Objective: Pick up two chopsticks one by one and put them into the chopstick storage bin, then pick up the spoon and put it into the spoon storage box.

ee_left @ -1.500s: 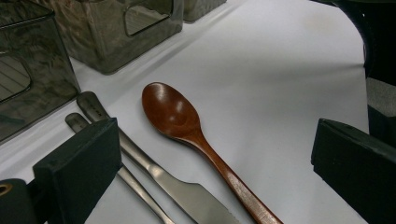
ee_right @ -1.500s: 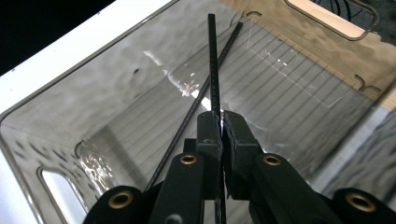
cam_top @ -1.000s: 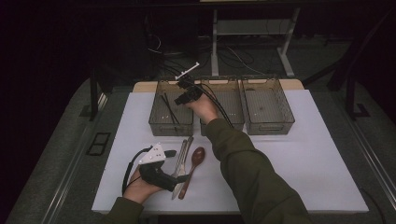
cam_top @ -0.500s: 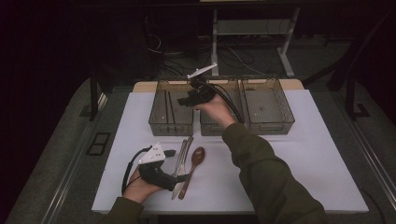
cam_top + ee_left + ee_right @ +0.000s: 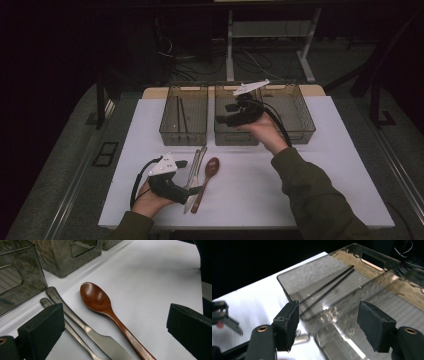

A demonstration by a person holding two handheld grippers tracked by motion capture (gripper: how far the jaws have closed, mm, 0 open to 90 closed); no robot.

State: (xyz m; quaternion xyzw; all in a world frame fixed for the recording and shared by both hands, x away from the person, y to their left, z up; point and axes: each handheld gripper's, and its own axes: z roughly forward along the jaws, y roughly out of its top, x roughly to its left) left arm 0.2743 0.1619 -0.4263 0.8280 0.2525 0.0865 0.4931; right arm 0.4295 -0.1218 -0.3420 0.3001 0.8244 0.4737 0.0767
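The chopsticks (image 5: 181,117) lie side by side on the floor of the left bin (image 5: 170,134), lengthwise, so they rest flat and cannot roll out. The sorting looks to go one kind of cutlery to a bin. The right gripper (image 5: 226,119) hangs over the middle bin (image 5: 235,139); its jaws have just been opening, and its fingers (image 5: 287,325) stand apart with nothing between them, bin walls showing through the gap.

Nearer the person, a wooden spoon (image 5: 105,312), a knife (image 5: 85,328) and another metal handle (image 5: 68,328) lie close together on the white tabletop (image 5: 310,190), handles roughly parallel, bunched for easy picking. The left gripper (image 5: 197,189) rests low by them, its fingers (image 5: 41,326) wide and empty, with the knife and spoon handles in the gap. It seems set for the next pick, probably the spoon.
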